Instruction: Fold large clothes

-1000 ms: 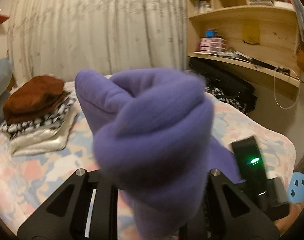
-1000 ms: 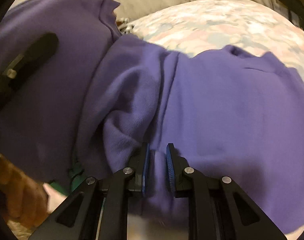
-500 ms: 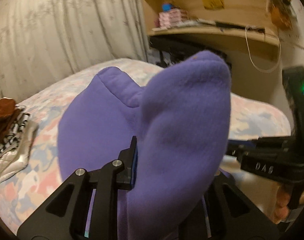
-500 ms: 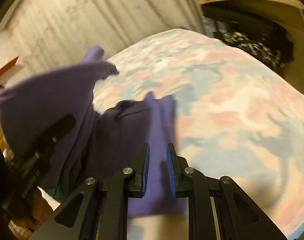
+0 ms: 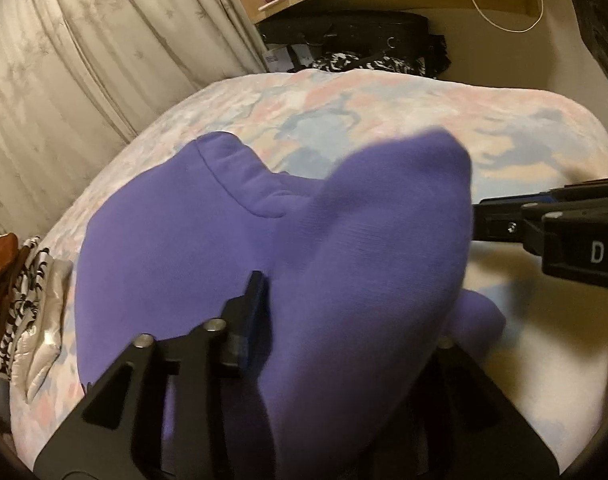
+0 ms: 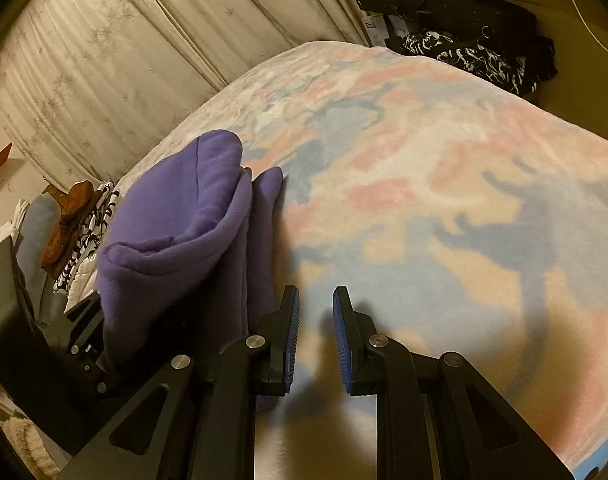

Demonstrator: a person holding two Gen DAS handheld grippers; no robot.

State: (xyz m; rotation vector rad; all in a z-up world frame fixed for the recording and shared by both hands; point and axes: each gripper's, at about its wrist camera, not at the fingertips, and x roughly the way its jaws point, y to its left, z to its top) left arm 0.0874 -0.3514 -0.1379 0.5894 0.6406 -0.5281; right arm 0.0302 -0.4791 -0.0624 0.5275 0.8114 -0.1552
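Your left gripper (image 5: pixel 343 320) has just been opening its jaws, and a thick fold of the purple sweatshirt (image 5: pixel 176 248) still stands between them, the rest lying on the pastel blanket (image 5: pixel 383 104). Your right gripper (image 6: pixel 315 340) hangs over the blanket just beside the folded sweatshirt, its blue pads (image 6: pixel 292 332) slightly apart with nothing between them.

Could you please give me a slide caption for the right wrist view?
Empty right gripper over the pastel blanket, beside the folded purple sweatshirt.
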